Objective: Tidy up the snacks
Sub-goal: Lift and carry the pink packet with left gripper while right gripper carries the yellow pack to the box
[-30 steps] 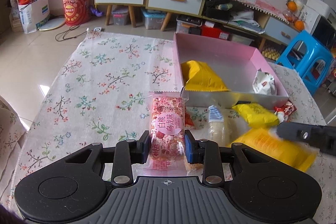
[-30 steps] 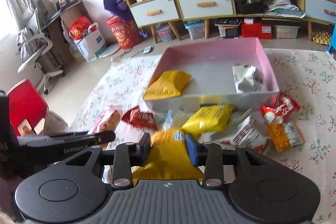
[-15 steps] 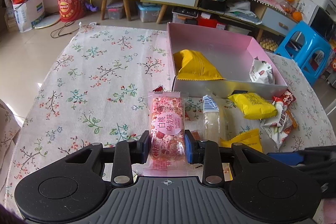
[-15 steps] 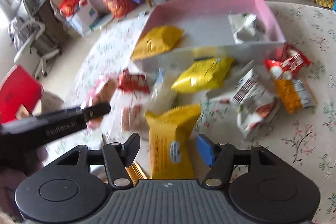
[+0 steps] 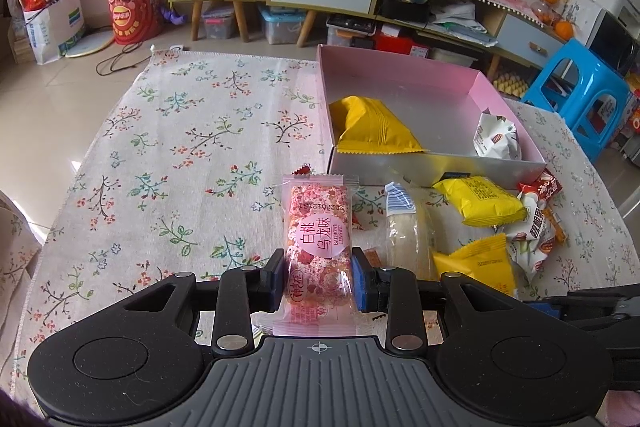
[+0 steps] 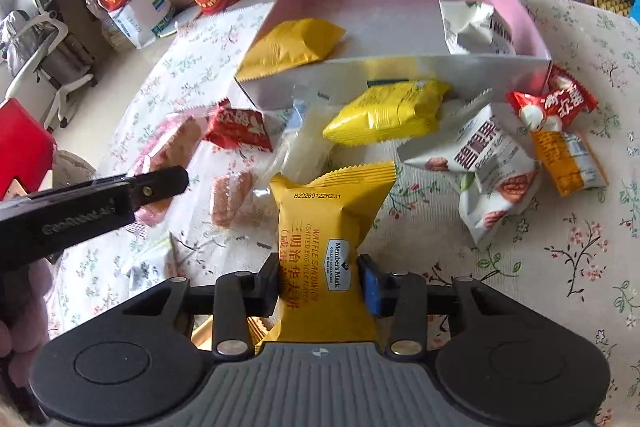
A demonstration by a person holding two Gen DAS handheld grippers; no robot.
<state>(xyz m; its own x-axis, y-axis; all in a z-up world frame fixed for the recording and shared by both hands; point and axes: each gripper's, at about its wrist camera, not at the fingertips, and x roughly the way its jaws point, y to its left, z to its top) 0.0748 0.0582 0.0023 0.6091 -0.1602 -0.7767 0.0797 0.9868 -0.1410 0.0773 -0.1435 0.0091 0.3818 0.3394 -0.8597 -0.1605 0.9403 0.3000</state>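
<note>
Left gripper point(image 5: 318, 277) pinches pink bar point(image 5: 318, 239), label "BAITAOWU LONGWEI". Right gripper point(image 6: 320, 281) jaws just closed, pads pressing yellow pack point(image 6: 324, 227), "Member's Mark", "WAFFLE SANDWICH". Pink box point(image 5: 404, 75) ahead, mostly free; floral cloth point(image 5: 180, 155) bare leftward. Only right view shows red packet point(image 6: 236, 127).

Two packets point(image 5: 374, 125) lie in the box point(image 5: 400, 75); others before it.

The counter point(image 5: 180, 155) lies bare over its whole left half, up to the far edge. On the right, the box point(image 5: 404, 67) has open floor between a yellow pack point(image 5: 372, 127) at its left wall and a white pack point(image 5: 496, 141) at its right. Before its near wall, loose packs point(image 6: 384, 111) crowd the cloth.
</note>
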